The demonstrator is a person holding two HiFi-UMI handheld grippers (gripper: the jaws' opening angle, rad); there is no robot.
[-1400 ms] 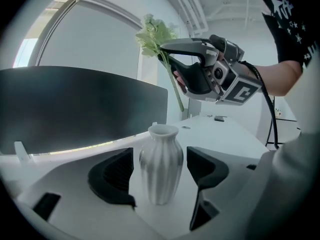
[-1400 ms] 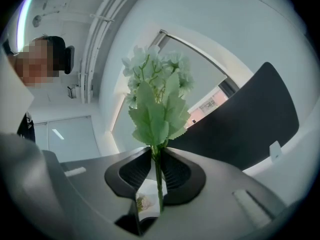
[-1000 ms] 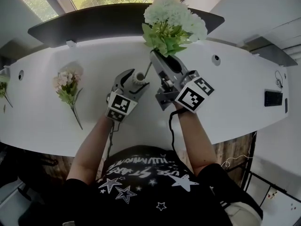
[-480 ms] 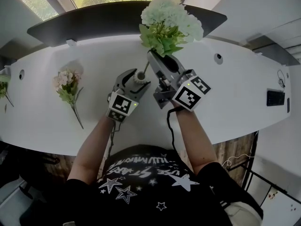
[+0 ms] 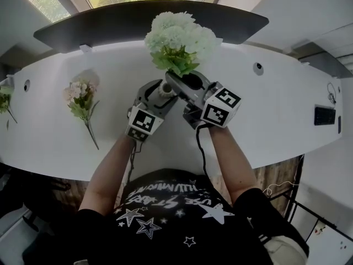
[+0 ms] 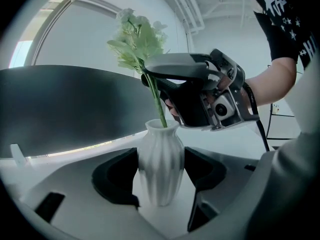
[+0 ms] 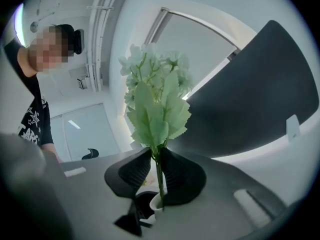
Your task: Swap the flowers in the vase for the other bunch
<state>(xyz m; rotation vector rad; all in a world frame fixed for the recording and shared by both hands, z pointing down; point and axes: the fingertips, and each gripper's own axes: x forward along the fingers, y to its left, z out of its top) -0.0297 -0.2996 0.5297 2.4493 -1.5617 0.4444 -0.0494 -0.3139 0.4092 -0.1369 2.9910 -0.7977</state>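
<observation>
A white ribbed vase [image 5: 164, 87] [image 6: 161, 166] stands upright on the white table, between the jaws of my left gripper [image 5: 162, 93] [image 6: 161, 186], whose dark pads touch both its sides. My right gripper [image 5: 171, 78] [image 7: 156, 164] is shut on the stem of the white-green flower bunch [image 5: 176, 37] [image 7: 157, 99] and holds it upright above the vase. The stem's lower end reaches into the vase mouth [image 7: 155, 202]. The pink bunch [image 5: 80, 100] lies flat on the table far to the left.
The white curved table [image 5: 276, 109] has a dark curved panel [image 5: 110, 24] along its back edge. Another green sprig [image 5: 4, 105] lies at the far left edge. A small black device [image 5: 321, 115] sits at the right, with a round cable hole [image 5: 258, 67] nearby.
My right gripper came down and to the left with the white-green bunch, bringing its stem into the vase mouth. The left gripper stayed at the vase.
</observation>
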